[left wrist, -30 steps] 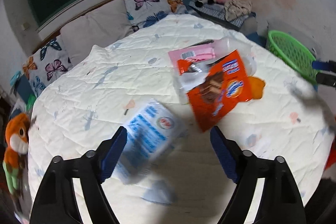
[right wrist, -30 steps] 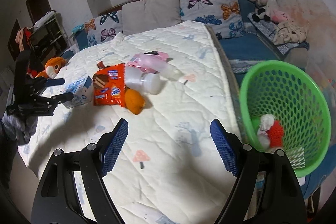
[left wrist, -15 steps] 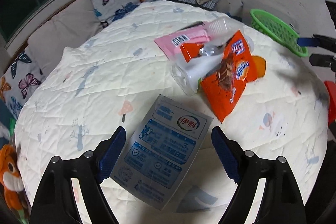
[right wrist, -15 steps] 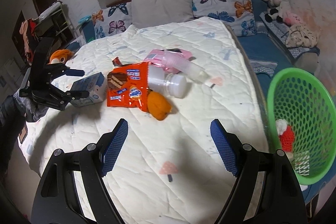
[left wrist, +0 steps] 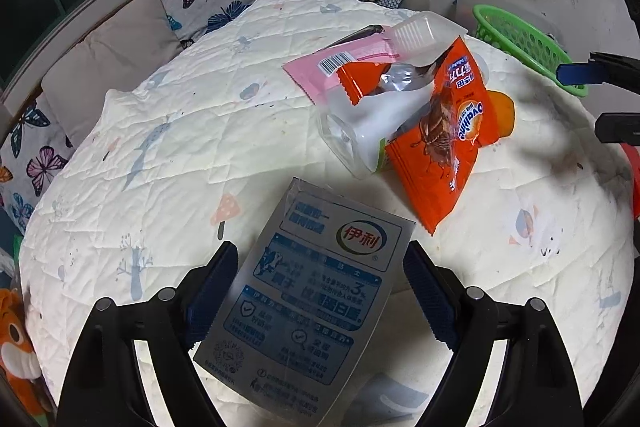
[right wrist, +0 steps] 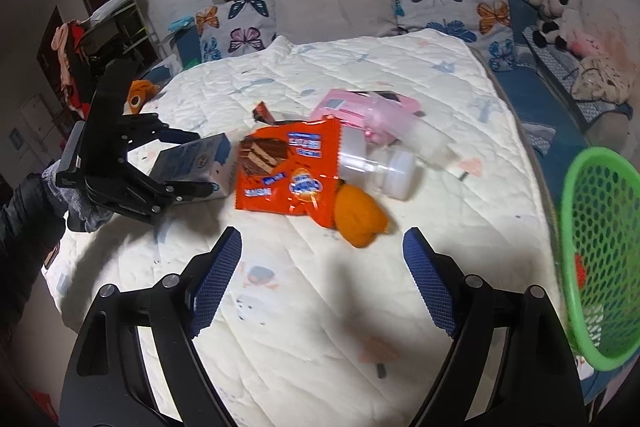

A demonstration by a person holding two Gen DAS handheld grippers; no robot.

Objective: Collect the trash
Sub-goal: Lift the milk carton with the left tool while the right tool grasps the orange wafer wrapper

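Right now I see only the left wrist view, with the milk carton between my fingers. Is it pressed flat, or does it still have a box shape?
Observer: The right wrist view shows the milk carton still has its box shape. It lies on a broad side.
Operator: Thank you. Is the basket empty?
Observer: No. Through the mesh of the green basket I see a red thing low inside.
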